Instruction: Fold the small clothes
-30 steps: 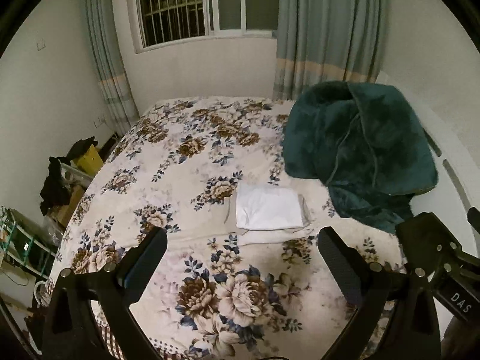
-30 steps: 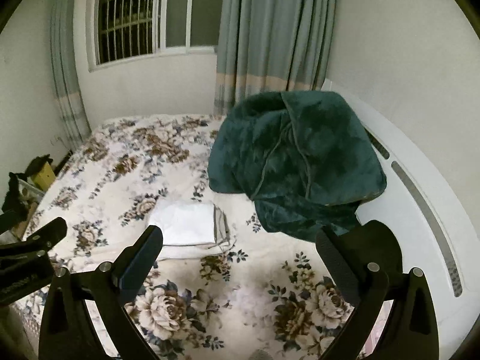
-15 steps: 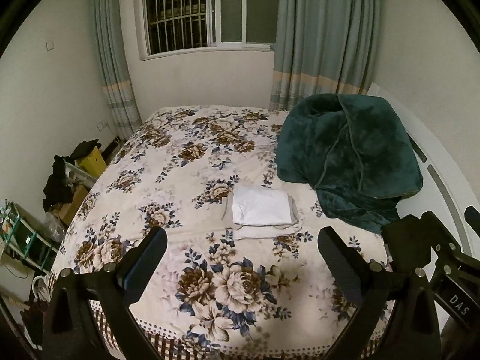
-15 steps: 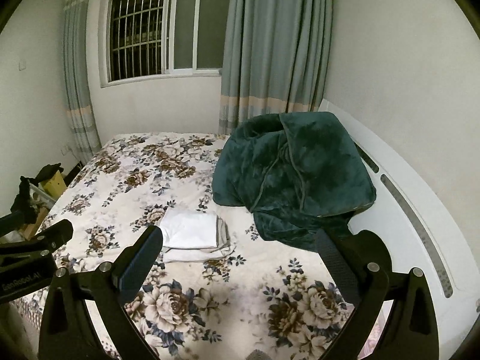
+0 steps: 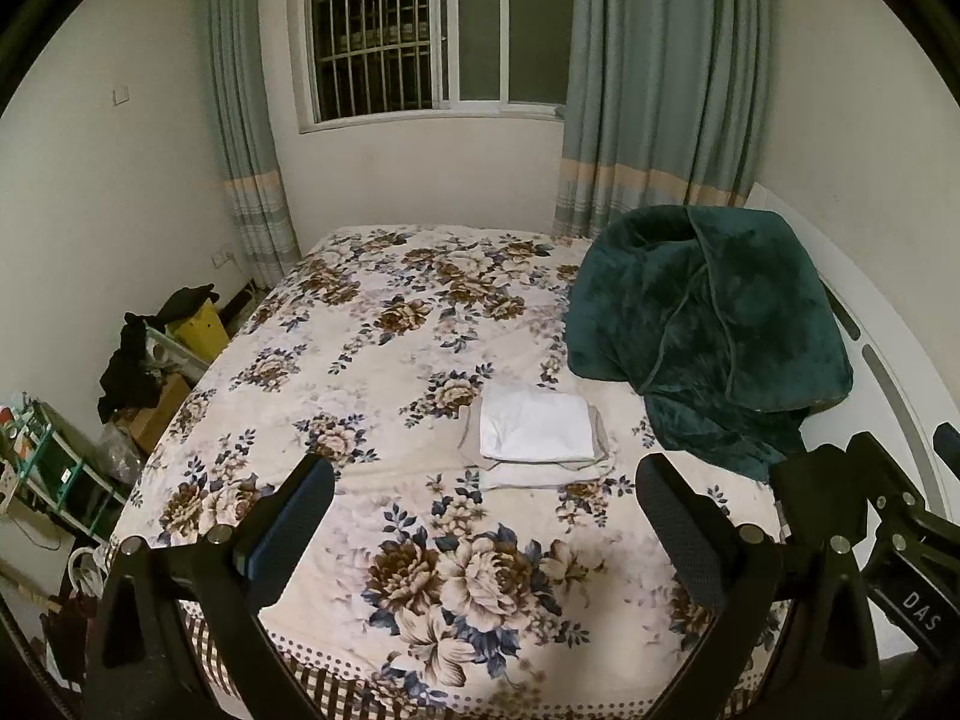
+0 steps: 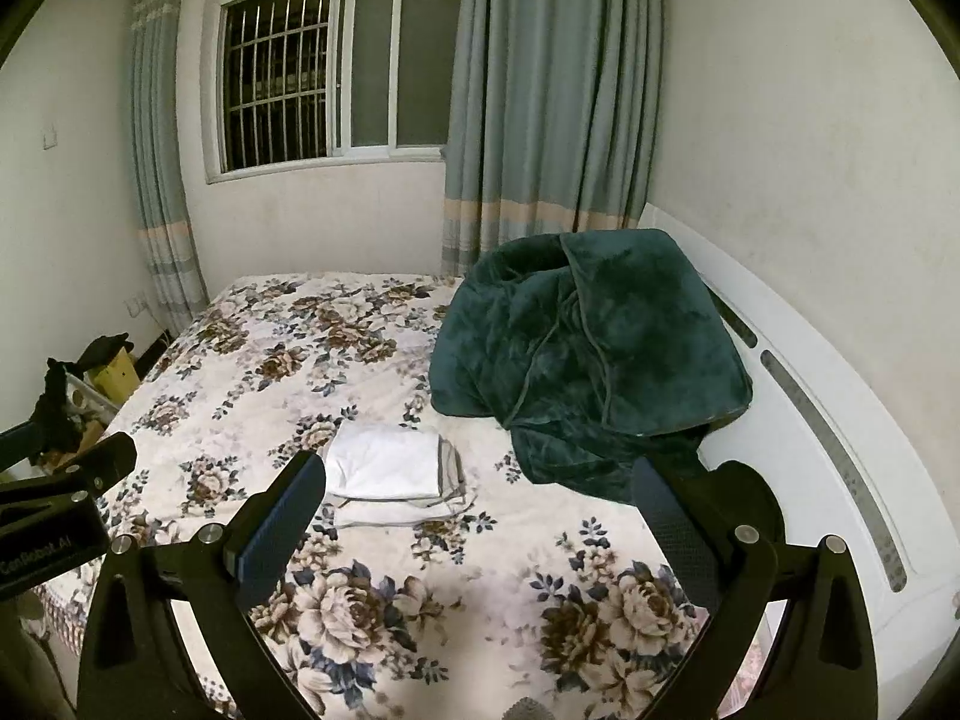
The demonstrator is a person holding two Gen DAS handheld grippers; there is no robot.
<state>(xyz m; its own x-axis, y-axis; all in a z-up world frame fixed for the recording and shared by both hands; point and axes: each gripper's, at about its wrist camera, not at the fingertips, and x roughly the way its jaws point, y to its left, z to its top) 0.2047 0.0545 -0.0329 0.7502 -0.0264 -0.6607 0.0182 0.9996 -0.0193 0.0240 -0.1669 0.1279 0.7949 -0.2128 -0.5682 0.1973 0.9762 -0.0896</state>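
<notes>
Left claw (image 5: 483, 504) spread wide, right claw (image 6: 480, 504) likewise, folded clothes (image 5: 537, 435) on bed (image 5: 360, 330)

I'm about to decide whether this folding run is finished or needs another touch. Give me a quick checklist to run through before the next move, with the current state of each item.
1. Left tongs open and empty: ok.
2. Right tongs open and empty: ok.
3. White folded clothes stacked on the floral bedspread, top piece flat and rectangular: ok.
4. Lower pieces' edges aligned with the top piece: not ok, they stick out at the near and right sides.
5. Stack apart from the green blanket: ok.
6. More unfolded clothes waiting: cannot tell.
</notes>
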